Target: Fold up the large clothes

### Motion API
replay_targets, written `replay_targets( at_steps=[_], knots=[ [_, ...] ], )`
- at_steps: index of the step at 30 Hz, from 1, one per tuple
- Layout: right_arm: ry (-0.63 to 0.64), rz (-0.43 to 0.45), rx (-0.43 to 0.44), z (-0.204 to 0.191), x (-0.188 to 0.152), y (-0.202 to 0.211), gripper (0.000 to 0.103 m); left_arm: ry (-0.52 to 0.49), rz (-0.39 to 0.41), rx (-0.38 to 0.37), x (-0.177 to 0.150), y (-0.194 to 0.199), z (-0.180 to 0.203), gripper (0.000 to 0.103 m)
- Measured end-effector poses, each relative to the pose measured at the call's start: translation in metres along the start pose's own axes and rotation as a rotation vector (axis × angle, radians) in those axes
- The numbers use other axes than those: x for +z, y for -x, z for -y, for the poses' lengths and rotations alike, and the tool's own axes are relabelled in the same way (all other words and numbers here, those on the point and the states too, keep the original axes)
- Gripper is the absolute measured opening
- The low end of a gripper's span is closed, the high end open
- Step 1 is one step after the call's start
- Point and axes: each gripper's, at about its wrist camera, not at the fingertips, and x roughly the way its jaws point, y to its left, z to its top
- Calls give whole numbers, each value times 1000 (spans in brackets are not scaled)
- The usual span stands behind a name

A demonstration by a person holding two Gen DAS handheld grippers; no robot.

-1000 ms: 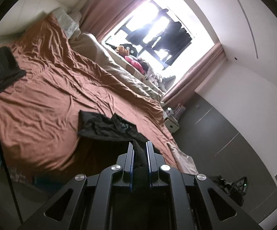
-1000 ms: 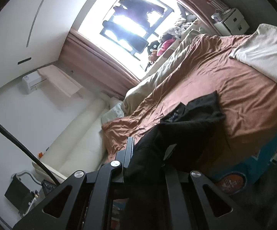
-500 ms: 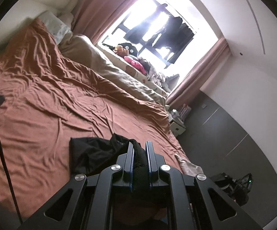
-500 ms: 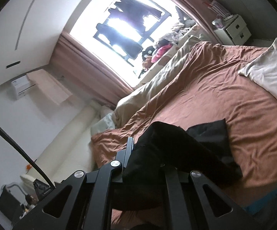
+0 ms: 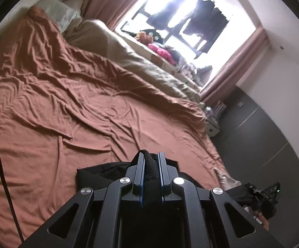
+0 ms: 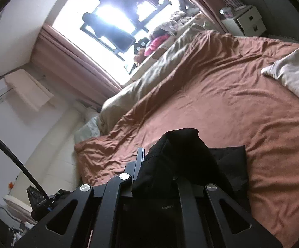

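A black garment (image 5: 99, 173) lies on the brown bed sheet (image 5: 66, 111) near the bed's front edge. My left gripper (image 5: 151, 161) is shut on a fold of the black garment, which bulges up between the two fingers. My right gripper (image 6: 159, 155) is shut on another part of the black garment (image 6: 182, 146); the cloth drapes over and hides its right finger. Only the left finger (image 6: 139, 157) shows. The rest of the garment spreads flat to the right (image 6: 232, 165).
A beige duvet (image 5: 141, 62) lies bunched along the window side of the bed. A white pillow (image 6: 294, 76) sits at the bed's right corner. A white bedside drawer unit (image 6: 246, 20) stands by the dark wall. A black cable (image 5: 2, 175) hangs at the left.
Both grippers have moved forward over the bed, carrying the black garment further onto the sheet. More of the cloth now lies on the bed. Both stay shut on it.
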Motion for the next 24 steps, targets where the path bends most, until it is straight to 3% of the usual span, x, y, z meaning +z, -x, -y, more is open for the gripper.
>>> replay_targets(
  at_steps=[7, 14, 15, 17, 18, 19, 24],
  knots=[
    [-29, -65, -115, 17, -2, -59, 7, 40, -83, 71, -9, -69, -39, 11],
    [13, -83, -158, 4, 5, -87, 12, 109, -111, 116, -15, -110, -71, 13],
    [22, -77, -179, 1, 7, -89, 17, 118, -115, 122, -14, -114, -73, 19],
    [34, -60, -188, -6, 8, -89, 49, 129, -145, 130, -11, -120, -76, 47],
    [38, -45, -179, -6, 8, -88, 81, 132, -155, 130, -10, -122, -75, 73],
    [50, -37, -171, -8, 7, -87, 97, 129, -137, 126, -9, -119, -74, 85],
    [56, -49, -179, -12, -1, -73, 97, 82, -88, 138, -6, -101, -67, 88]
  ],
)
